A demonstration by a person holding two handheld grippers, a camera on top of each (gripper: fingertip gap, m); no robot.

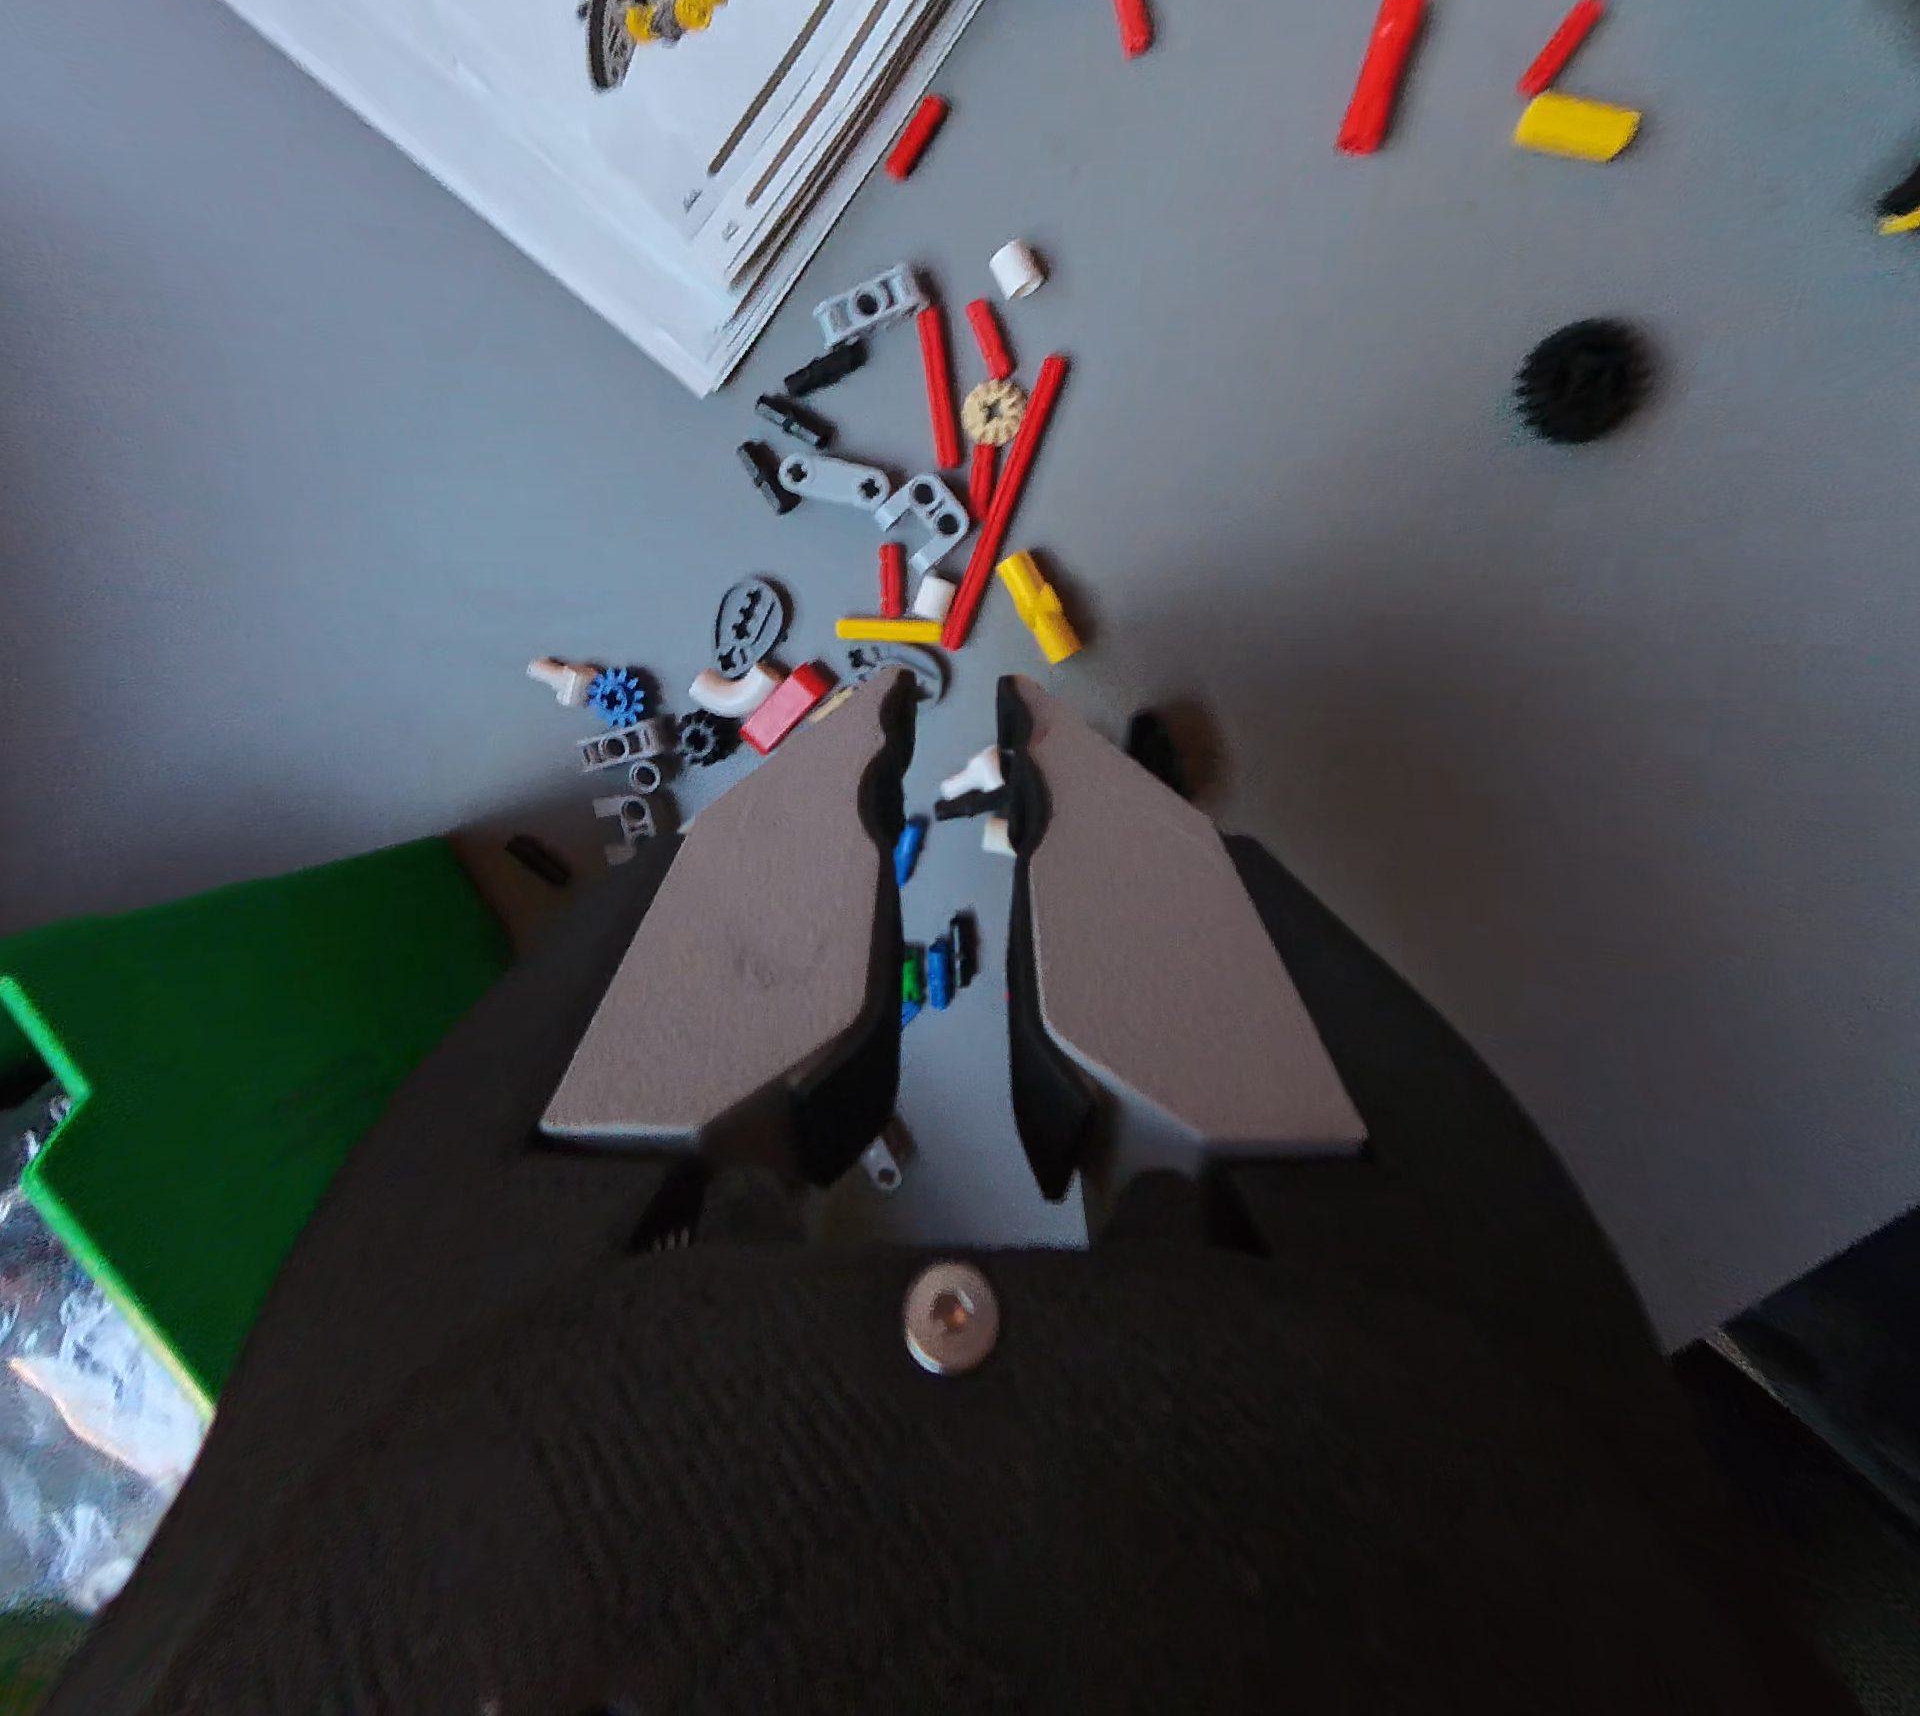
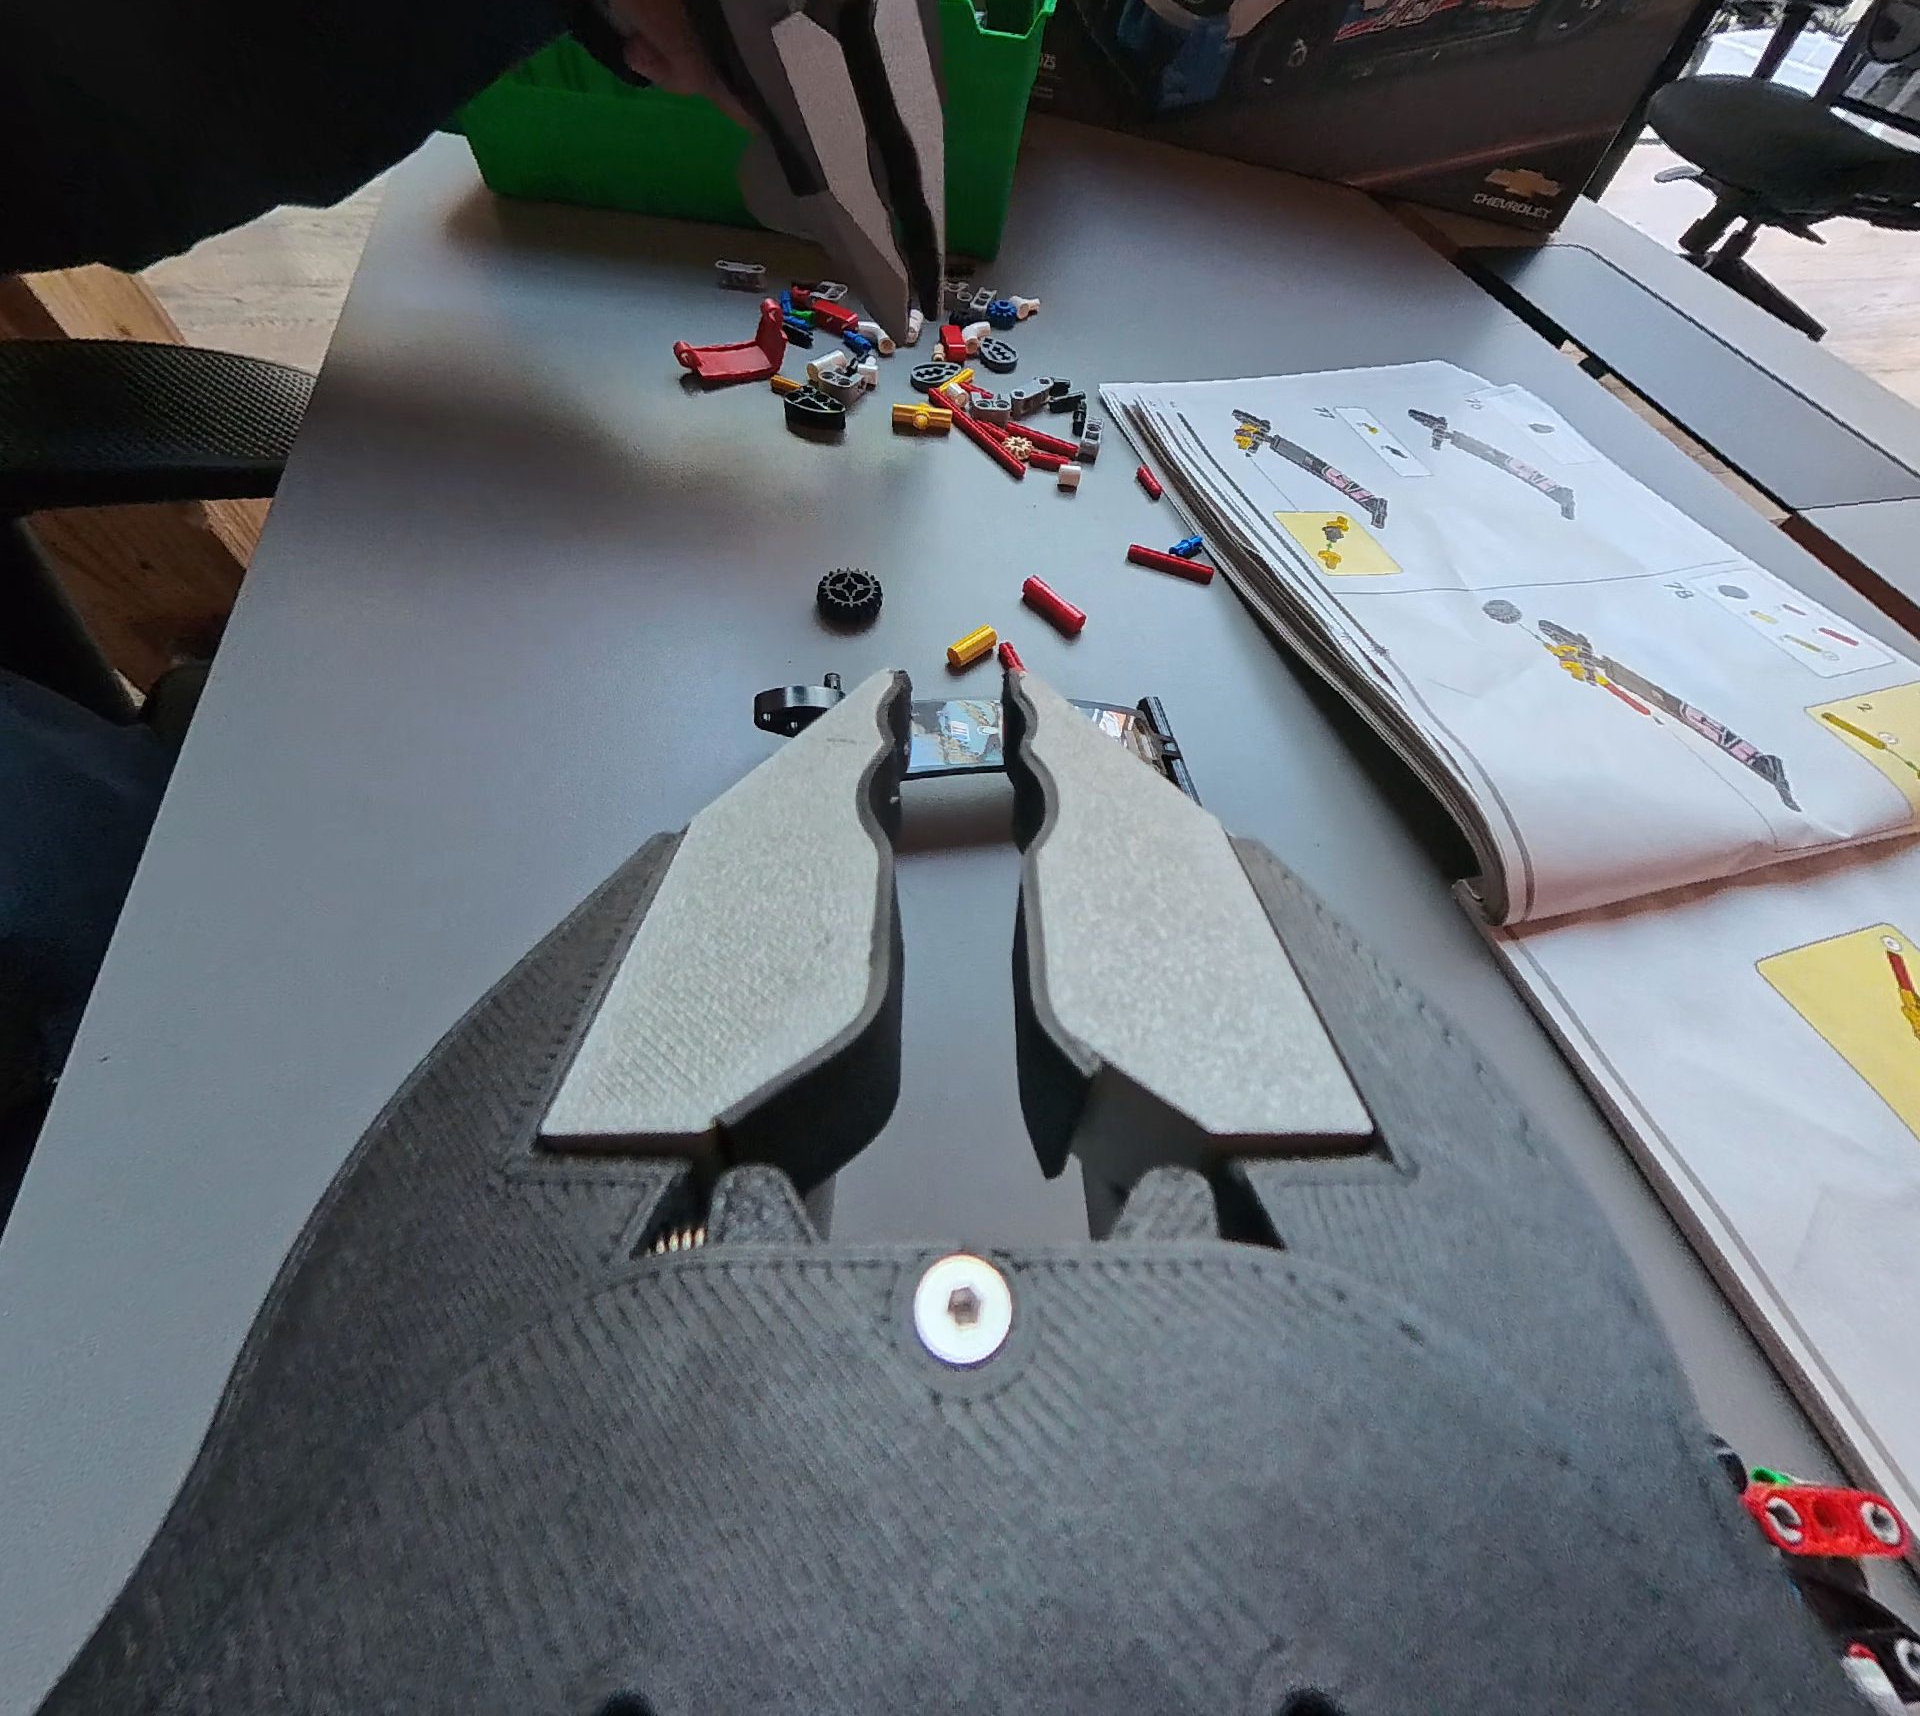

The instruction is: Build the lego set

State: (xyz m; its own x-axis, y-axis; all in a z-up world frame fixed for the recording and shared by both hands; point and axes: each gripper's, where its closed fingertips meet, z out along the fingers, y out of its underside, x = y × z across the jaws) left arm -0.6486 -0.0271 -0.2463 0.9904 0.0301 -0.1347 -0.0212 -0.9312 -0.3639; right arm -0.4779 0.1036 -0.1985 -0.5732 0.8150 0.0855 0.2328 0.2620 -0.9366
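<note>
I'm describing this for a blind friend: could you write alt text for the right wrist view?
The right gripper grips a black panel piece with a printed face just above a grey table. Farther off, the left gripper points down into a scatter of small building pieces, before a green bin. An open instruction booklet lies at right.

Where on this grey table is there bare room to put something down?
The widest bare stretch is the table's left side, between the scattered small parts and the table edge. A smaller patch surrounds the lone black gear. It is crowded around the parts by the green bin, and the open booklet covers the right.
</note>
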